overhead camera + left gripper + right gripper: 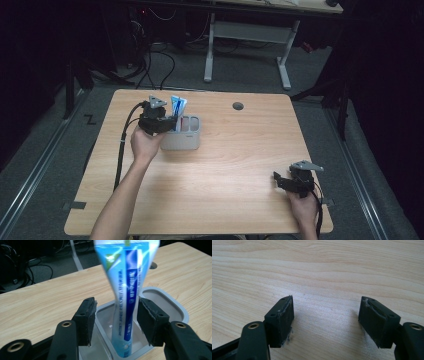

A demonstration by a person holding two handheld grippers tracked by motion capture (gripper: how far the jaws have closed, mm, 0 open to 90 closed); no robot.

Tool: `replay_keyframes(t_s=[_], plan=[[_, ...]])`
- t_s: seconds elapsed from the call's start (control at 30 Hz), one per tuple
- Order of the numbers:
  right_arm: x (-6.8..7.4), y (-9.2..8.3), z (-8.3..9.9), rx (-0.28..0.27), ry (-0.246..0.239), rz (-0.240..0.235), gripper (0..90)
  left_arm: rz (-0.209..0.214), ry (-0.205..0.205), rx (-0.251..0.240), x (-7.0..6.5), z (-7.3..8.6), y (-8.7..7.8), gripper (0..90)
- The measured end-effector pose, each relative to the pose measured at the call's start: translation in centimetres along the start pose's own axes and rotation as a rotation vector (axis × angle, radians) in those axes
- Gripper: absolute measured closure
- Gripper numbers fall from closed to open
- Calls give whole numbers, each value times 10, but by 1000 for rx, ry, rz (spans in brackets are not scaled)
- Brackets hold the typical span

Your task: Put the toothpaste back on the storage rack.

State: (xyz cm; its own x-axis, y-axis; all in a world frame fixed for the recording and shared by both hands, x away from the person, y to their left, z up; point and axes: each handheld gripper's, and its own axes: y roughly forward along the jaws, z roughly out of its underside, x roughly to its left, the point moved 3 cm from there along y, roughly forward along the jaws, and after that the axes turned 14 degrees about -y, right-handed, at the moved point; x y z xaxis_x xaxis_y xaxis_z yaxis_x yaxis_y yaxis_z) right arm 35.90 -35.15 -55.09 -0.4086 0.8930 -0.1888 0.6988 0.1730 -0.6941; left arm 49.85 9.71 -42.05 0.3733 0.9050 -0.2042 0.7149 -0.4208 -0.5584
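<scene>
Left gripper [116,320]: black rubber-faced fingers [86,320] parted, pads clear of the glossy blue-and-white toothpaste tube [125,297] standing upright between them in the left compartment of a grey, round-cornered plastic holder [175,306], far left on the pale wood-grain table [37,307]. Right gripper [327,322]: fingers wide apart, empty, near right.

Grey holder [186,140] and upright blue tube [178,106] block the table's [240,165] left rear, bare wood elsewhere
</scene>
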Motion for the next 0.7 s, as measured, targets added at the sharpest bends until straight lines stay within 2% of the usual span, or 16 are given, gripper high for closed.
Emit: replay_keyframes(t_s=[0.3,0.7], plan=[[0,0,0,0,1,0,285,13,4,-18,0,-1,-13,490],[0,0,0,0,2,1,285,34,-26,-52,6,6,-30,487]])
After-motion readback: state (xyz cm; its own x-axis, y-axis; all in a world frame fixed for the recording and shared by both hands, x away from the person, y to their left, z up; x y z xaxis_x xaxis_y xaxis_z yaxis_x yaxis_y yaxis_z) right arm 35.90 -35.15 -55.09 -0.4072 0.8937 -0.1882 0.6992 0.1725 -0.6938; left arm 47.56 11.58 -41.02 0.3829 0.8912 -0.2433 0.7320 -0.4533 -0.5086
